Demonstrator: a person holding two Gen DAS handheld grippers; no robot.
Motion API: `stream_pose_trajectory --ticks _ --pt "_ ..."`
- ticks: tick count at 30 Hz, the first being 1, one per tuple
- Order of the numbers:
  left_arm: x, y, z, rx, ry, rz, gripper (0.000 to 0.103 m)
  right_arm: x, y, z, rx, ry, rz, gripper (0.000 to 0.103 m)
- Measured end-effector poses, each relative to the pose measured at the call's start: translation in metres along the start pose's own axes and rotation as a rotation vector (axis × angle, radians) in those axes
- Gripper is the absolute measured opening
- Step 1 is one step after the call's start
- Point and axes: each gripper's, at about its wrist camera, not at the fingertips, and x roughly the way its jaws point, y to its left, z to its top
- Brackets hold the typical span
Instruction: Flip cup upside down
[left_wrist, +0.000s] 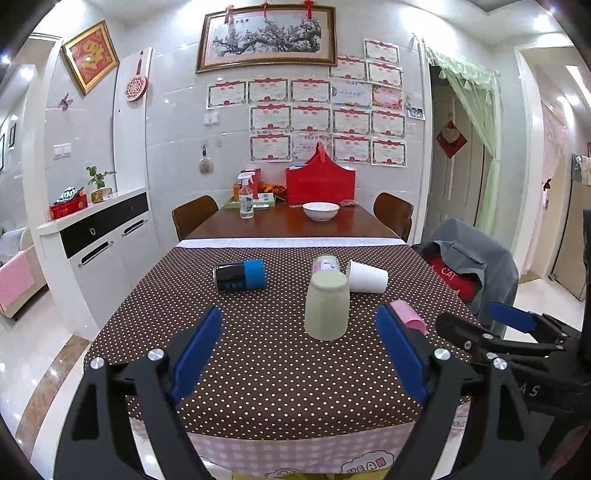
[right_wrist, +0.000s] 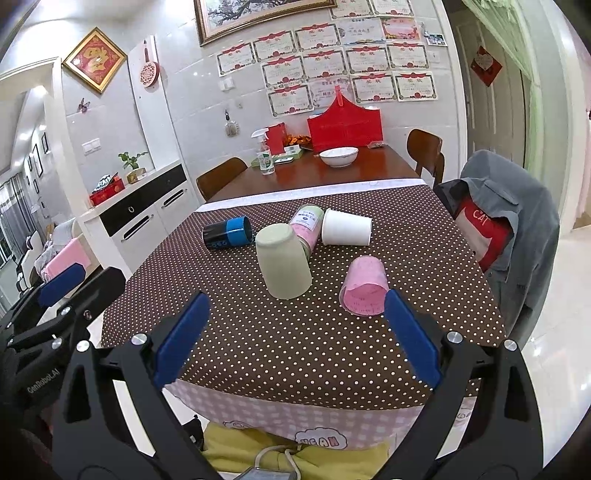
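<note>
A pale green cup (left_wrist: 327, 306) stands upside down on the dotted tablecloth (left_wrist: 258, 369); it also shows in the right wrist view (right_wrist: 282, 264). A pink cup (right_wrist: 364, 291) lies on its side, mouth toward me, just ahead of my right gripper's right finger; in the left wrist view the pink cup (left_wrist: 408, 317) is half hidden. A white cup (left_wrist: 367, 277) (right_wrist: 345, 228), a black and blue cup (left_wrist: 240, 275) (right_wrist: 229, 232) and a pink-green cup (right_wrist: 308, 223) lie on their sides. My left gripper (left_wrist: 299, 347) and right gripper (right_wrist: 295, 332) are open and empty above the table's near edge.
Beyond the cloth, the wooden table (left_wrist: 288, 225) holds a white bowl (left_wrist: 320, 211), a spray bottle (left_wrist: 246, 201) and a red bag (left_wrist: 319, 182). A chair draped with a grey jacket (right_wrist: 517, 221) stands at the right. A white cabinet (left_wrist: 96, 251) is at the left.
</note>
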Motion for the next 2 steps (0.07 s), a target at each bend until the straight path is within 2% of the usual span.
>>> stream_pose_trajectory --ticks 2 --pt "0.0004 0.0006 0.0002 0.001 0.001 0.003 0.084 0.0006 0.0 0.0004 0.002 0.0 0.0 0.094"
